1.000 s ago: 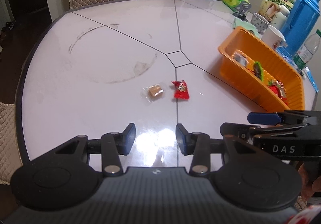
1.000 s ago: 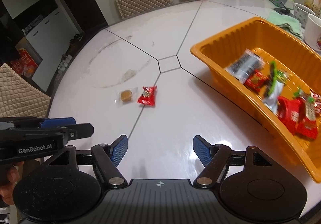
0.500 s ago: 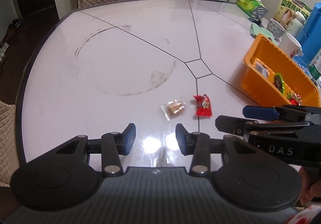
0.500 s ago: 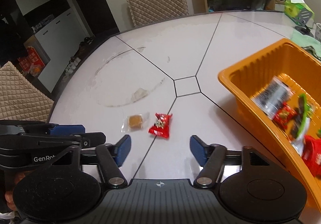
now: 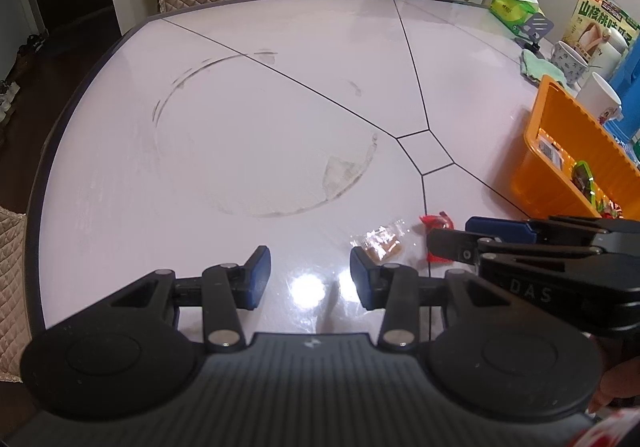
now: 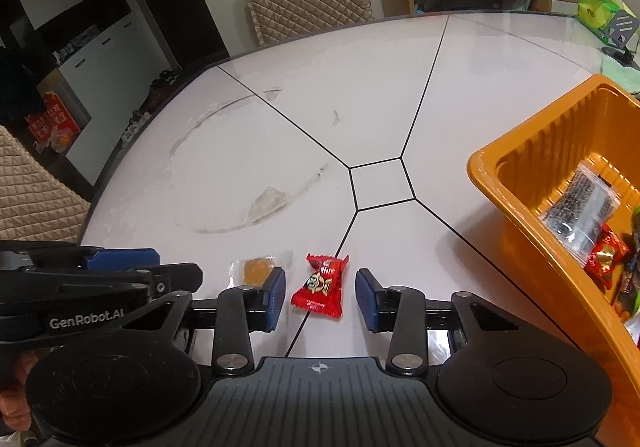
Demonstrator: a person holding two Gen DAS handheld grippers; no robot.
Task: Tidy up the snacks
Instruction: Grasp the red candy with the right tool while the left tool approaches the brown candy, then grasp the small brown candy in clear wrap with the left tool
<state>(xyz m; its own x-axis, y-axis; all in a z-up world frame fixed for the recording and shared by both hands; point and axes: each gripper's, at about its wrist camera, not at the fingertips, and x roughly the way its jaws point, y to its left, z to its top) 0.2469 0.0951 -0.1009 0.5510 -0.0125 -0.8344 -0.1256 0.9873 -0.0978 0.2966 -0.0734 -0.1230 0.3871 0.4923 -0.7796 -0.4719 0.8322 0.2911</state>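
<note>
- One white table fills most of the room's middle, its top marked by black seam lines and a faint ring-shaped smear.
- At the table's right side stands an orange bin already holding several wrapped snacks, a clear bag of dark bits among them.
- Side by side in front of me, the two handheld tools point down at the tabletop, the left gripper just beside the right gripper.
- Jaws on the right one have just been closing; they stand on either side of the red candy, which lies flat on a seam line, and neither pad touches the wrapper.
- Jaws on the left one are apart with only bare table between them.
- Smallest, a clear-wrapped brown sweet lies just ahead of the left tool's right-hand finger, close to the red candy and well apart from the bin.
</note>
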